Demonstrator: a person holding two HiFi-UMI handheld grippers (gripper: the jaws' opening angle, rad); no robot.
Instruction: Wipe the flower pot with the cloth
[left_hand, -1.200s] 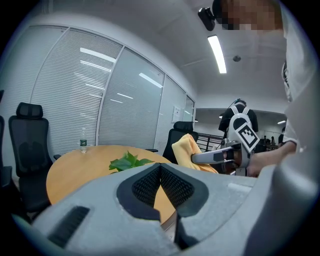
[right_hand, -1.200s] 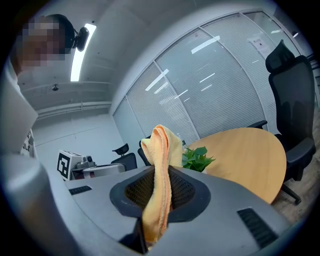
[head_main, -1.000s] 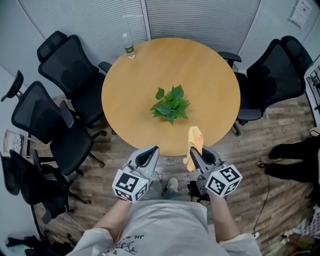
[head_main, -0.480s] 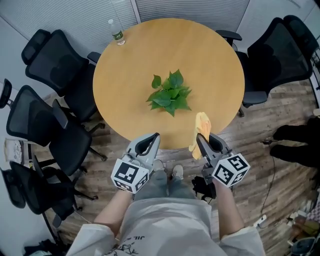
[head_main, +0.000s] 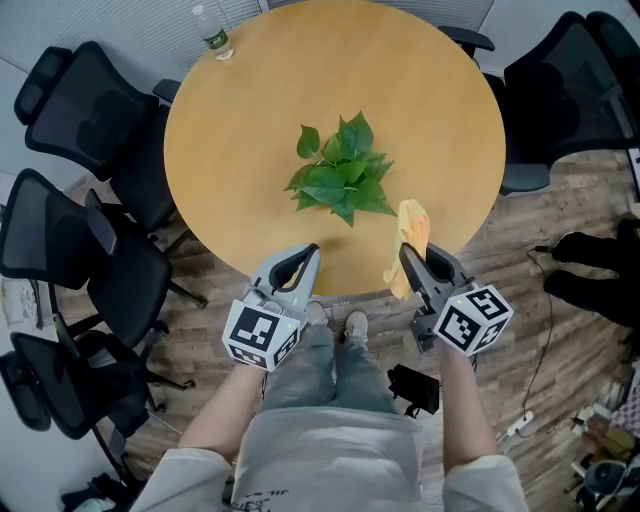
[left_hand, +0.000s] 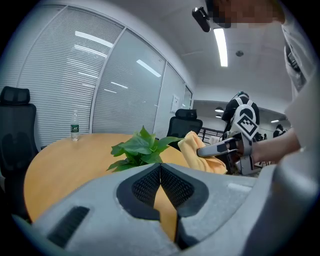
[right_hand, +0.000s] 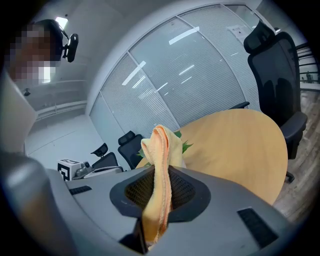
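1. One left gripper is hovering over the near edge of the table, its jaws clenched on nothing.
2. One right gripper is grasping one yellow cloth, near the plant.
3. One plant is standing mid-table, and one bottle is standing at the far rim.
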